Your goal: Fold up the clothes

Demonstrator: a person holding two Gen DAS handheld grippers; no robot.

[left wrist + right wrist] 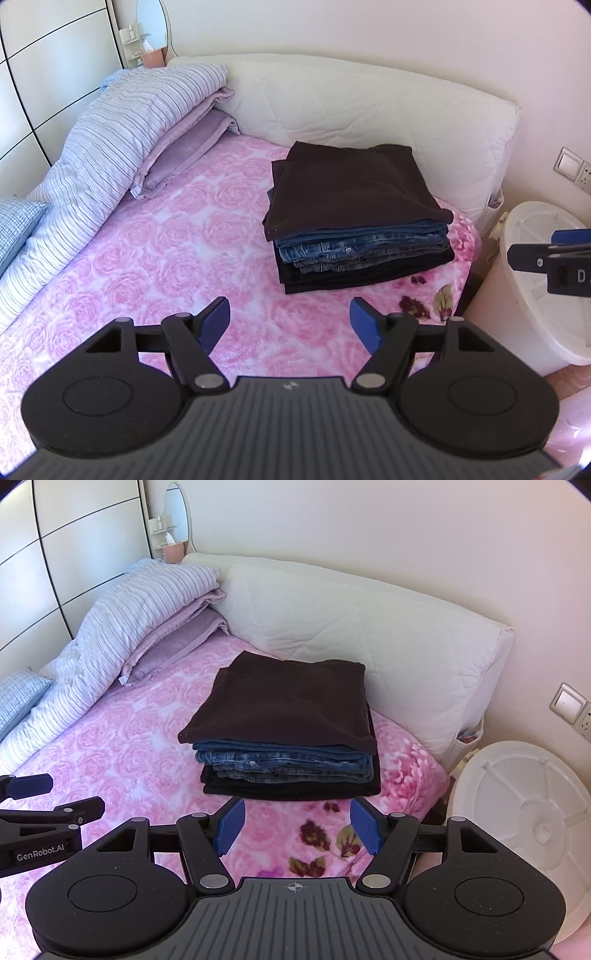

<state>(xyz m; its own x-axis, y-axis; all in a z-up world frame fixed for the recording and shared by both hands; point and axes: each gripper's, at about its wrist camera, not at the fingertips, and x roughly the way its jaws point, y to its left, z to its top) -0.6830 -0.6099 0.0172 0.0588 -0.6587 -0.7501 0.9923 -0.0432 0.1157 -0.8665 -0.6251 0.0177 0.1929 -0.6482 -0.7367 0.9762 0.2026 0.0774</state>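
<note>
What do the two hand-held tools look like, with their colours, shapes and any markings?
Both are alike. The left tool and the right tool each have a black ribbed body, two round black discs at the sides, black linkage bars with silver pivot pins, and two blue ribbed pads. A small crosshair mark sits on the right one's body. The left one's side reads "GenRobot.AI". No sleeves or cables show.

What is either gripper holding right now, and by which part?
Nothing. The left gripper and right gripper are both open and empty above the pink bedspread, short of the folded clothes stack.
</note>
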